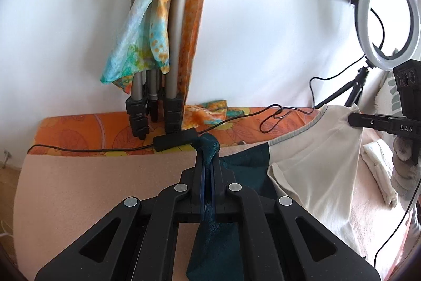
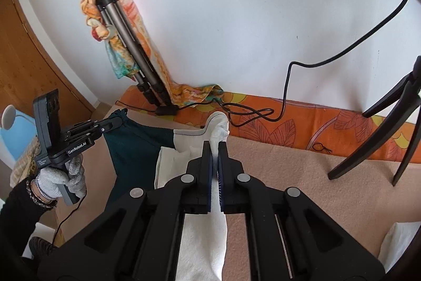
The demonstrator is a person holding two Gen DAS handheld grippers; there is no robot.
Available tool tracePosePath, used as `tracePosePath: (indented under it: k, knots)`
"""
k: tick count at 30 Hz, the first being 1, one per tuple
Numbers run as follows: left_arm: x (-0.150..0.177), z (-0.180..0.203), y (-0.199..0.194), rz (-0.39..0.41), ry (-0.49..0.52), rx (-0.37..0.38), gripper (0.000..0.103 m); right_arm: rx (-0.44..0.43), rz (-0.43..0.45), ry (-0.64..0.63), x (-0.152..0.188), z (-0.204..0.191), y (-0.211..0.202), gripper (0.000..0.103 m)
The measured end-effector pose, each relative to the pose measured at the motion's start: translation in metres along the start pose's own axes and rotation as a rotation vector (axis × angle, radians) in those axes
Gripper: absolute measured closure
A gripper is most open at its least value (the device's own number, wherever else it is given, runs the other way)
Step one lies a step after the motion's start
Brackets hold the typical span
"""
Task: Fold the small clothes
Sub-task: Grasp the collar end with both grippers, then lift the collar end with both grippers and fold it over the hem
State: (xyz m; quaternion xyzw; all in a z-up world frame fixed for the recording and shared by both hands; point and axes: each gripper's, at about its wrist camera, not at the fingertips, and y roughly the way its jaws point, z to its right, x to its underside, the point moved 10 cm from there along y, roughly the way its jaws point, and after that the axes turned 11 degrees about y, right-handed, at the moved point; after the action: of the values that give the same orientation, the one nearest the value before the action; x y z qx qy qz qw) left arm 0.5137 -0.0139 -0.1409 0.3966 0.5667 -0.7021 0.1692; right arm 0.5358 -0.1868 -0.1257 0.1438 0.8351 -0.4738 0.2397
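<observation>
A small two-colour garment, dark teal [image 1: 244,170] on one half and cream white [image 1: 318,165] on the other, hangs stretched between both grippers above the beige bed cover. My left gripper [image 1: 207,149] is shut on the teal corner, which bunches out past the fingertips. My right gripper [image 2: 215,146] is shut on the white corner [image 2: 218,128]. The right gripper also shows in the left wrist view [image 1: 352,120], the left gripper in the right wrist view [image 2: 118,120]. The teal half [image 2: 136,141] hangs between them.
A folded tripod [image 1: 155,86] draped with a colourful scarf [image 1: 142,25] leans on the white wall. A black cable with a controller box [image 1: 175,140] lies on the orange patterned sheet [image 1: 79,133]. A ring light [image 1: 386,17] on a stand is at right. Folded white cloth [image 1: 376,165] lies on the bed.
</observation>
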Motion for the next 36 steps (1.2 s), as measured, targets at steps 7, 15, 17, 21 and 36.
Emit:
tracePosePath:
  k: [7,15,17,21,36]
  knots:
    - [0.010,0.030,-0.066,0.043,0.038,0.028,0.101,-0.014,0.022,-0.057,0.035,-0.042,-0.062,0.098]
    - [0.062,0.067,-0.141,0.057,0.088,0.054,0.101,-0.014,0.017,-0.082,0.122,-0.067,-0.120,0.098]
    - [0.084,0.078,-0.156,0.062,0.109,0.059,0.101,-0.021,0.017,-0.073,0.149,-0.070,-0.130,0.098]
    - [0.136,0.101,-0.169,0.027,0.155,0.080,0.101,-0.024,0.016,-0.063,0.207,-0.070,-0.140,0.098]
    - [0.231,0.127,-0.196,-0.062,0.327,0.085,0.097,0.135,-0.020,-0.134,0.307,-0.043,-0.153,0.098]
